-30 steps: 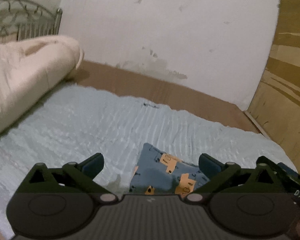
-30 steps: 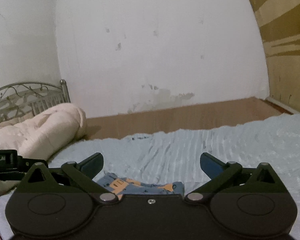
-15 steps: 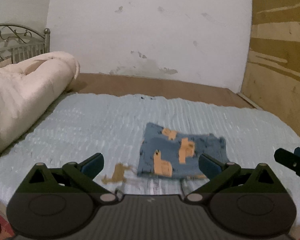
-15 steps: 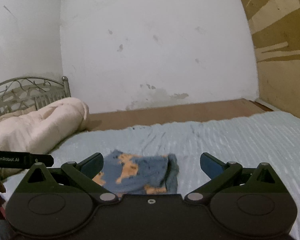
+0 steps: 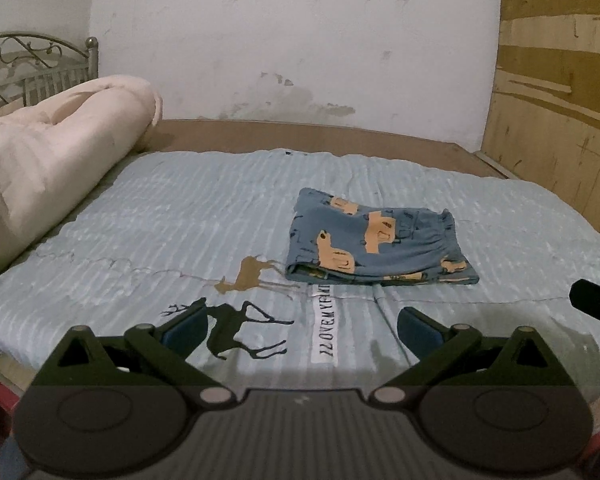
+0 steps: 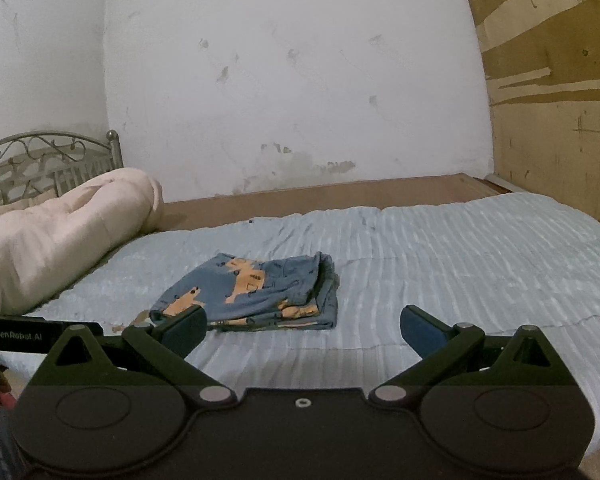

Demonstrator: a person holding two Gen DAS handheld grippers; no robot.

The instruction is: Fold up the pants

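Observation:
The blue pants point(image 5: 374, 240) with orange animal prints lie folded into a compact rectangle on the light blue bedspread point(image 5: 188, 216). In the right wrist view the same pants point(image 6: 256, 292) sit left of centre, with stacked layers showing at their right edge. My left gripper point(image 5: 302, 328) hangs open over the near edge of the bed, well short of the pants, nothing between its fingers. My right gripper point(image 6: 303, 330) is open too, held back from the pants and empty. The right gripper's tip point(image 5: 598, 304) pokes in at the right edge of the left wrist view.
A rolled cream duvet point(image 5: 48, 168) lies along the left side of the bed, in front of a metal headboard point(image 6: 40, 160). A wooden panel wall point(image 5: 556, 120) stands at the right. Deer prints and a text label point(image 5: 326, 326) mark the bedspread near its front edge.
Both grippers have pulled back and up from the pants, which lay right at the fingers a second ago. The folded pants now rest alone, farther off on the bed.

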